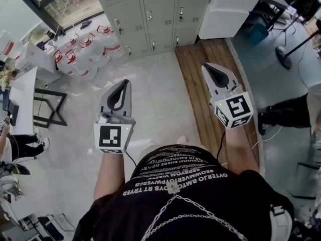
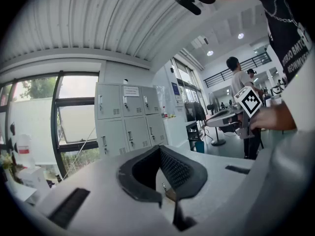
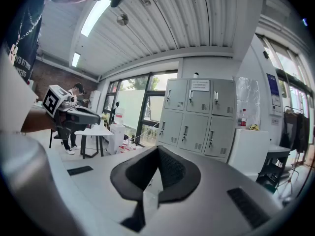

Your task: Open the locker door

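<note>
The grey locker bank (image 1: 150, 14) stands against the far wall, all its doors closed, each with a small handle. The same lockers (image 2: 128, 117) lie well ahead in the left gripper view, and the lockers (image 3: 197, 117) fill the middle of the right gripper view. My left gripper (image 1: 123, 83) and right gripper (image 1: 207, 67) are held at waist height, pointing toward the lockers, far short of them. Both are shut with nothing between the jaws: the tips of the left gripper (image 2: 160, 149) meet, and so do those of the right gripper (image 3: 157, 149).
Several water jugs (image 1: 83, 54) sit on the floor left of the lockers. A white cabinet (image 1: 225, 14) stands to their right. A wooden floor strip (image 1: 210, 84) runs up toward it. A black-framed table (image 1: 25, 94) is at left, and a person's legs (image 1: 286, 114) at right.
</note>
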Tool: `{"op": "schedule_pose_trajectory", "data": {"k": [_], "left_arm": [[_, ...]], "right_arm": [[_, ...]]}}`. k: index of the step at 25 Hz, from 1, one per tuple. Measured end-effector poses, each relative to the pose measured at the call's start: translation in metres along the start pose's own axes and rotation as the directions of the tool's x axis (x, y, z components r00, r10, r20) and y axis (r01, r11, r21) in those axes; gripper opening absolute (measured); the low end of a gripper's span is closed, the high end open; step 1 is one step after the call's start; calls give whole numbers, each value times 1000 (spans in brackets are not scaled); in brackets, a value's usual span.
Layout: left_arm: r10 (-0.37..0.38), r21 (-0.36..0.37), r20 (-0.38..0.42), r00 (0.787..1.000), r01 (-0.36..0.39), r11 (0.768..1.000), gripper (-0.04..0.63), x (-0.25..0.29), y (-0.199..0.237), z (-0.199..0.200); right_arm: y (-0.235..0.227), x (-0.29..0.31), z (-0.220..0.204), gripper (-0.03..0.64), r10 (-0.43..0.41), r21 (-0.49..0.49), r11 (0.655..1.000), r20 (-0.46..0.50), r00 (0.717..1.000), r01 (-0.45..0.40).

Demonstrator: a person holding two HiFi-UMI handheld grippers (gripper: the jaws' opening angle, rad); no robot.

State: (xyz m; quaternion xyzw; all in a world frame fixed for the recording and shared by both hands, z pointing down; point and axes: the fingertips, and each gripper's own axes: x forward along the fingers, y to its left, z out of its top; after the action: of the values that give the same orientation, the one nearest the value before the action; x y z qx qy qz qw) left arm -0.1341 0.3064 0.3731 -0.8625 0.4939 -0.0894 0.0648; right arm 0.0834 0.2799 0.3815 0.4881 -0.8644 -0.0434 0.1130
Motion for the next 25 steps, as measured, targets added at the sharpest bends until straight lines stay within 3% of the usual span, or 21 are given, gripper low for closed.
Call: {"op": "schedule_pose_trajectory", "data": {"k": [3,12,23,25], "left_arm": [[-21,27,4,1000,21,999,-3,19,-21,6],[6,11,-4,1000,-6,1000,-3,51,-69,12],[44,8,-25,999,-43,999,-3,50,-104,22],[44,-3,-25,999,-44,999,-3,50,-105,23]], "right_arm": [[-18,-4,-5,-3,6,-3,1000,1,1000,-6],[-66,-30,-34,-3,34,55,998,23,999,-35],[-81,-58,-54,-2,97,108,989,57,994,-103],[-80,-56,-56,51,114,125,985,56,992,-120]]}}
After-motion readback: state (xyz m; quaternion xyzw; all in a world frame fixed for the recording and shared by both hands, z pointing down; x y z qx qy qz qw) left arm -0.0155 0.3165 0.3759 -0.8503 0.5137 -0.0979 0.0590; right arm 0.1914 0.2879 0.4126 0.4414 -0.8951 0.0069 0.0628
